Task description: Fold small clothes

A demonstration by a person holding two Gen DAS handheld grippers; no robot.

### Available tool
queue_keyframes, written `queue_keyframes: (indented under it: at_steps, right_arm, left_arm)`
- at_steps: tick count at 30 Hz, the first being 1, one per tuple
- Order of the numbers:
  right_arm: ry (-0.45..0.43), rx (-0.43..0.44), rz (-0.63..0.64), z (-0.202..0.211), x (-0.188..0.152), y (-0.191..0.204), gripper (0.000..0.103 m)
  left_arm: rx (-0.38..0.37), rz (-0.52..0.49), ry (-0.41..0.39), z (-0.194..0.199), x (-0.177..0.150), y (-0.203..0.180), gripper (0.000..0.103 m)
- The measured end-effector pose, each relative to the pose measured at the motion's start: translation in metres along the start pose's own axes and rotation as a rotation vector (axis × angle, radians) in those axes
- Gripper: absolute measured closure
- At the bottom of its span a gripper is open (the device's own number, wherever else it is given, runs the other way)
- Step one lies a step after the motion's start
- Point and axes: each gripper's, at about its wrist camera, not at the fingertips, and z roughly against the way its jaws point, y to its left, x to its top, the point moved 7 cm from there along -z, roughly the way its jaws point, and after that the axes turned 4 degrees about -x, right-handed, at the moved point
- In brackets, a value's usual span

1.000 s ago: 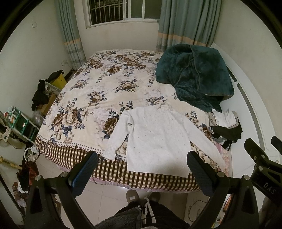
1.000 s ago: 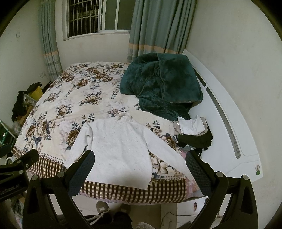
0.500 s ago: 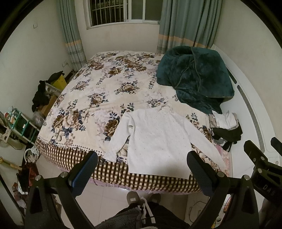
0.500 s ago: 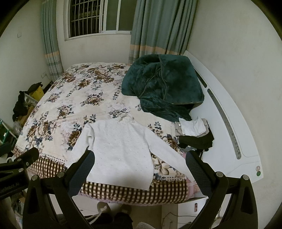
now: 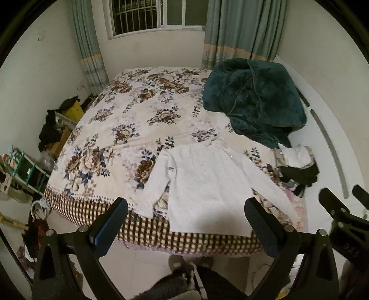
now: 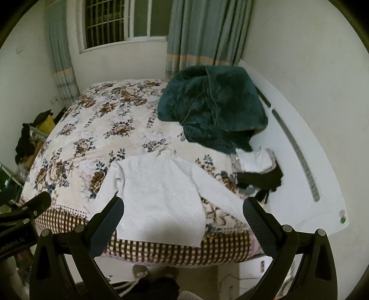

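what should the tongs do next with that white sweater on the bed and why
Probably bring the left tongs down to the sweater's left sleeve to fold it inward. The sweater lies flat near the bed's edge, sleeves spread; both the left and right tongs are open, above it, holding nothing.

A big bed (image 5: 143,120) with a flowery cover and a brown checked edge. On its far right side, a bunched-up dark green blanket (image 5: 251,101). Behind the bed, a window (image 5: 156,13) with bars, and blue-green curtains (image 5: 242,30) on both sides. On the left by the wall, a yellow box (image 5: 73,110) with dark things piled near it. Lower left, a green rack (image 5: 25,166) on the floor. On the right along the wall, a white curved headboard (image 6: 306,166). Pale floor tiles (image 5: 143,265) below the bed edge.
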Motion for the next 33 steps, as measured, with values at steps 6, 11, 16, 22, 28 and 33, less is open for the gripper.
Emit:
queue_keyframes:
  at_steps: [6, 11, 16, 22, 28, 33]
  right_arm:
    - [0.147, -0.027, -0.206, -0.106, -0.040, -0.048, 0.000]
    - [0.316, -0.161, -0.458, -0.216, -0.120, -0.136, 0.000]
    - [0.470, -0.179, -0.745, -0.340, -0.215, -0.227, 0.014]
    - [0.540, -0.099, -1.143, -0.492, -0.307, -0.312, 0.026]
    - [0.512, -0.132, -1.493, -0.600, -0.375, -0.372, 0.026]
    - [0.461, -0.204, -1.660, -0.648, -0.411, -0.408, 0.026]
  left_arm:
    - [0.015, -0.037, 0.028, -0.085, -0.006, 0.002, 0.000]
    - [0.059, -0.072, 0.125, -0.189, -0.015, -0.017, 0.000]
    - [0.111, -0.106, 0.241, -0.294, -0.035, -0.042, 0.000]
    - [0.191, -0.068, 0.390, -0.414, -0.061, -0.058, 0.000]
    - [0.250, 0.010, 0.496, -0.513, -0.087, -0.053, 0.000]
    - [0.259, 0.061, 0.527, -0.564, -0.099, -0.047, 0.000]
